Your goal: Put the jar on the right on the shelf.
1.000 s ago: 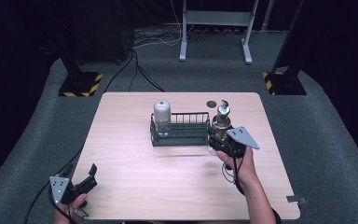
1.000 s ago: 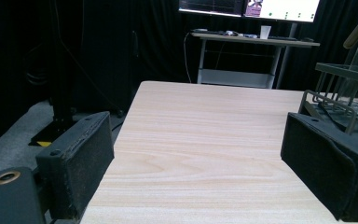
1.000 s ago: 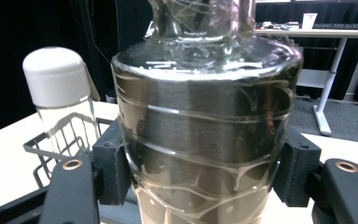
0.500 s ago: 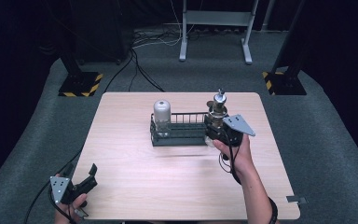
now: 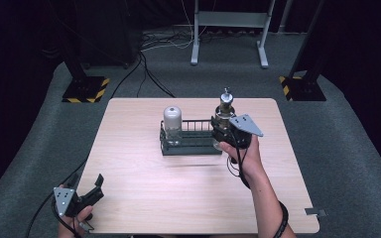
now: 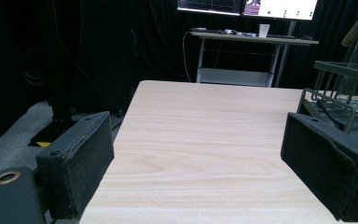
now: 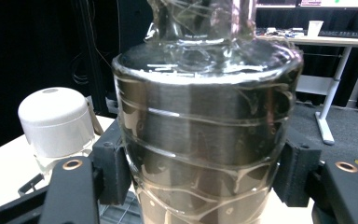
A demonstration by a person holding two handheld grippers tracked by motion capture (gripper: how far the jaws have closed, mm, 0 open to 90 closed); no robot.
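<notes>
Left gripper (image 5: 98, 182): rests at the near left corner of the pale wooden surface (image 5: 144, 198), well apart from the rack; fingers spread with nothing between them.
Left gripper view: the two black padded fingers (image 6: 81, 163) flank bare wood, with a corner of the rack (image 6: 340, 100) at the right edge.
Dark wire rack (image 5: 191, 141): one, mid-surface.
Clear jar with rounded white lid (image 5: 172, 124): one, upright in the rack's left end.
Clear glass bottle with metal stopper top (image 5: 224, 111): one, upright at the rack's right end, pinched by the right gripper (image 5: 223, 131).
Right gripper view: the bottle's ribbed glass body (image 7: 205, 140) sits pressed between both fingers, the white lid (image 7: 56, 119) just to its left; whether the bottle's base touches the rack cannot be told.
</notes>
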